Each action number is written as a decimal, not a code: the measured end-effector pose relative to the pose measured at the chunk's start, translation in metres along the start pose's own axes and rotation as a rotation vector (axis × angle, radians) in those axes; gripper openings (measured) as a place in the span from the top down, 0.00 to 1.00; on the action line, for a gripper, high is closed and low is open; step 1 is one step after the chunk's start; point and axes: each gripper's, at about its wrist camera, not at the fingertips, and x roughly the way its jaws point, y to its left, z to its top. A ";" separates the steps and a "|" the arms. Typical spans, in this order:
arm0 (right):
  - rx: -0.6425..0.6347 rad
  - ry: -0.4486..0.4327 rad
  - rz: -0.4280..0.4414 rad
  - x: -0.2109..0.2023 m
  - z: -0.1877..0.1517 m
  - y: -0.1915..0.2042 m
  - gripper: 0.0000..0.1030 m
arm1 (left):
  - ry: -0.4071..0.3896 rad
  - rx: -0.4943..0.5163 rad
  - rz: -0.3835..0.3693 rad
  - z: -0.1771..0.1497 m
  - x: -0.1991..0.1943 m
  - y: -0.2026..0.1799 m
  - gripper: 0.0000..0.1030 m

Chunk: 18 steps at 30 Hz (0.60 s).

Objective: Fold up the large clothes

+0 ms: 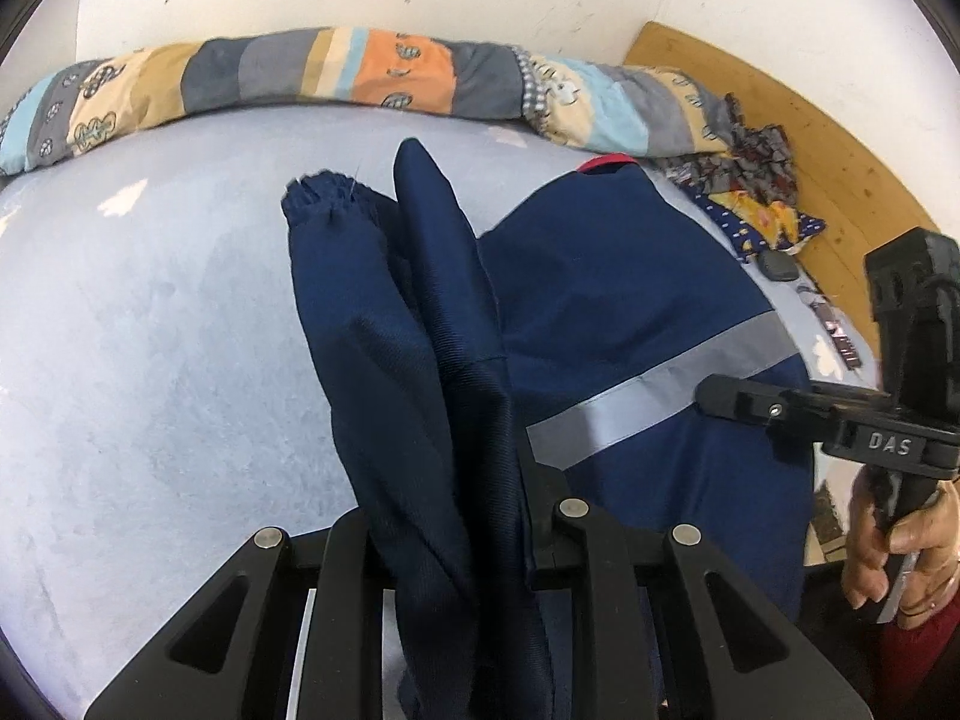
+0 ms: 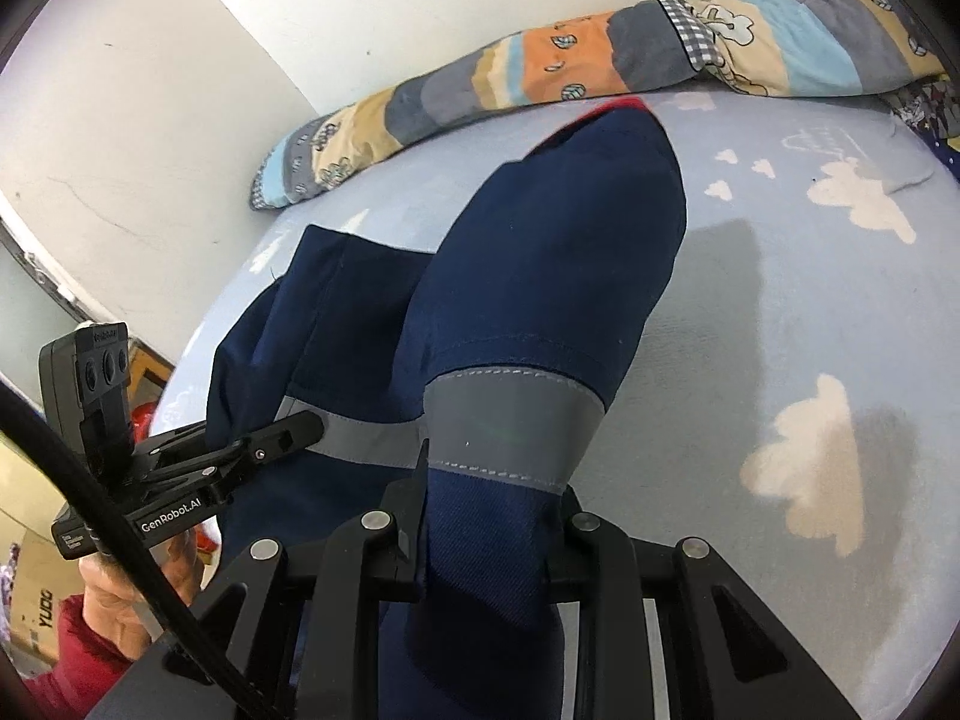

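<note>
Both grippers, left [image 1: 450,516] and right [image 2: 486,534], are clamped on the navy twill work jacket [image 1: 630,300], grey reflective band [image 2: 510,426] included, over the pale-blue cloud-print bedsheet [image 2: 810,330].

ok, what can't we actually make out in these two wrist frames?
- Left wrist: the navy jacket lower hem, cut off by the bottom edge and the left gripper.
- Right wrist: fabric clamped in the right gripper hides its pads.
- Left wrist: small dark object by the headboard, too small to identify.
</note>
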 end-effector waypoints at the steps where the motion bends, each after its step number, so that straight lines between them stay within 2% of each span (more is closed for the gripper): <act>1: 0.005 0.001 -0.008 0.004 0.002 -0.002 0.75 | 0.007 0.002 0.013 0.001 0.006 0.001 0.81; 4: 0.027 0.015 -0.064 0.016 0.004 -0.014 0.74 | 0.034 -0.021 0.024 0.004 0.023 0.010 0.80; 6: 0.061 0.042 -0.075 0.025 0.006 -0.025 0.74 | 0.042 -0.044 0.004 0.004 0.028 0.013 0.78; 8: 0.067 0.073 -0.123 0.031 0.003 -0.032 0.71 | 0.043 -0.012 0.020 0.002 0.031 0.008 0.72; 11: 0.112 0.113 -0.146 0.038 -0.002 -0.048 0.67 | 0.046 0.013 0.033 -0.001 0.034 0.002 0.62; 13: 0.151 0.135 -0.143 0.044 -0.006 -0.060 0.61 | 0.049 0.017 0.037 -0.003 0.035 0.003 0.55; 15: 0.194 0.156 -0.134 0.050 -0.010 -0.073 0.52 | 0.053 0.007 0.048 -0.004 0.037 0.006 0.49; 18: 0.252 0.156 -0.101 0.052 -0.013 -0.086 0.47 | 0.059 -0.014 0.059 -0.004 0.037 0.013 0.44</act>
